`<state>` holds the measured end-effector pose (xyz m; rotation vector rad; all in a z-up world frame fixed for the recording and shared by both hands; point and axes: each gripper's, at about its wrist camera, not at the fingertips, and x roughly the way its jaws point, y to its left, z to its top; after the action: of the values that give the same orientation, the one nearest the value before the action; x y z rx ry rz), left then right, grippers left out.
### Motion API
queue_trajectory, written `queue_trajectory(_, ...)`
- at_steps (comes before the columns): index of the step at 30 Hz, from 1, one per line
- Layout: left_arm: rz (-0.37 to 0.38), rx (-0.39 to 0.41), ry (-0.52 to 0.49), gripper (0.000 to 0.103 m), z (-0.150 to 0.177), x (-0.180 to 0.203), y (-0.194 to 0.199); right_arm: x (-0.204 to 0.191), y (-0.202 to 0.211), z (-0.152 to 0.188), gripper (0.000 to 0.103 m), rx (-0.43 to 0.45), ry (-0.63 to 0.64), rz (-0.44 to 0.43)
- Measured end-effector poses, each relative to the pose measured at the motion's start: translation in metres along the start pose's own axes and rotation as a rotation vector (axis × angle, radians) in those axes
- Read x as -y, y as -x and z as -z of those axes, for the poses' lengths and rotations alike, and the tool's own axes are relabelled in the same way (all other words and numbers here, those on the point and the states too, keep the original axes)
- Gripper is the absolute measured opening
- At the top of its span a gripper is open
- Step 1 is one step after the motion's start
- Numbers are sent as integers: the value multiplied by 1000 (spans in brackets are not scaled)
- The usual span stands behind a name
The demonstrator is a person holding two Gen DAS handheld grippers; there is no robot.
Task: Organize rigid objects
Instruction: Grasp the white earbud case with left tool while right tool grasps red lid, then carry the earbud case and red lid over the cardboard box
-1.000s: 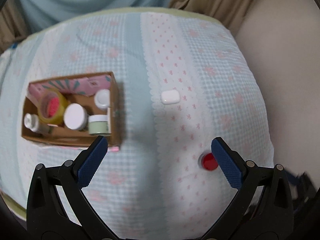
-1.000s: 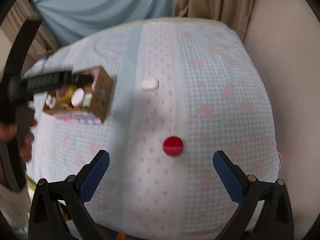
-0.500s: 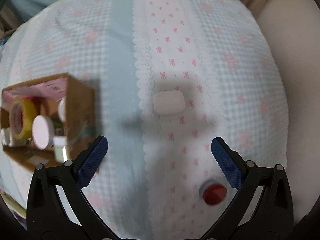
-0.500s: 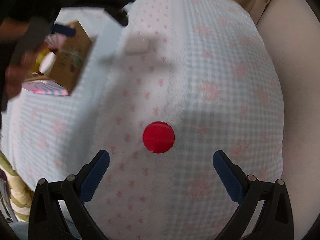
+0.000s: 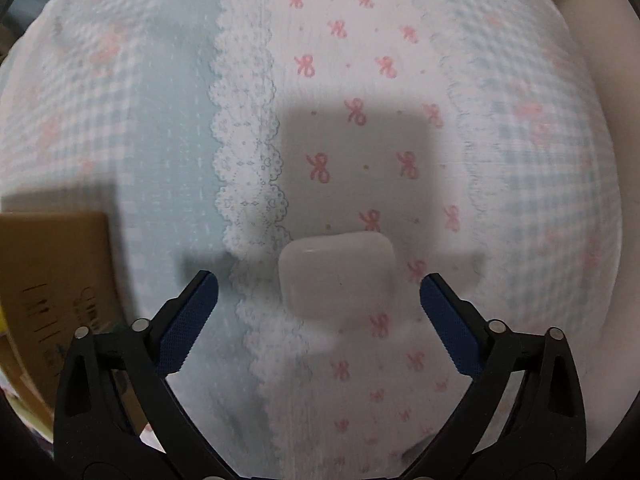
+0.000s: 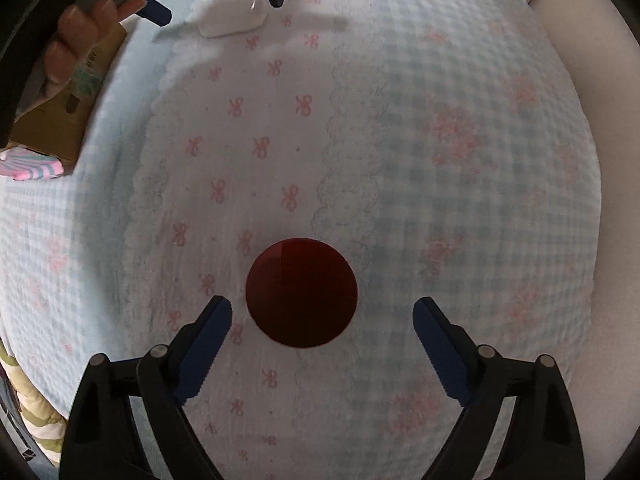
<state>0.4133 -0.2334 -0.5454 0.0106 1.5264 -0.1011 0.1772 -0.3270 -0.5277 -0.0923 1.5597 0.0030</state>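
Observation:
A white rounded case [image 5: 336, 274] lies on the patterned cloth, low between the blue pads of my left gripper [image 5: 319, 284]. The jaws are closing, with a gap left on both sides of the case. In the right wrist view a red round lid [image 6: 301, 292] lies flat between the fingers of my right gripper [image 6: 323, 306], whose jaws are closing too and do not touch it. That view also shows the left gripper [image 6: 216, 4] over the white case [image 6: 232, 20] at the top, held by a hand [image 6: 76, 40].
A cardboard box [image 5: 52, 280] stands at the left edge, close to the left gripper's left finger; it also shows as the box [image 6: 52, 128] over a pink striped piece [image 6: 32, 168]. The blue-and-pink cloth [image 6: 440, 160] covers the surface, and a cream wall [image 6: 600, 120] lies to the right.
Both grippers have come down towards the cloth. The white case and the red lid now sit between the fingers, and both pairs of jaws have narrowed a little. The box has slid to the left edge.

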Motion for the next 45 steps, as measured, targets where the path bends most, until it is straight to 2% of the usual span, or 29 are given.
queue_trajectory(3,0,-1,18,95,0,-2,-9,0,-7,-1,85,-9,2,1)
queue_trajectory(7,-6,3,21,91,-1,-2,-16,-6,-12,-4,83,-14,24,2)
queue_trajectory(9,-8,17,11,88,1,-2,-17,-9,-14,-6,75,-14,31,3)
queue_trajectory(11,-5,38,0,79,2,0,-16,-13,-16,-8,72,-21,36,4)
queue_trajectory(14,-2,56,-15,67,3,4,-14,-17,-19,-10,62,-30,29,-8)
queue_trajectory(16,-4,61,-21,61,3,5,-11,-19,-20,-18,56,-34,26,-11)
queue_trajectory(18,-2,62,-18,60,2,6,-9,-19,-20,-22,50,-34,22,5)
queue_trajectory(26,11,73,-11,59,-5,4,-4,-8,-17,-38,50,-30,3,-21)
queue_trajectory(32,34,108,-13,59,-3,1,22,14,1,-35,50,-6,-23,-34)
queue_trajectory(38,63,155,-11,59,2,-1,62,32,38,-39,50,48,-55,-43)
queue_trajectory(45,115,217,-2,59,26,-13,128,55,109,-41,50,170,-75,-43)
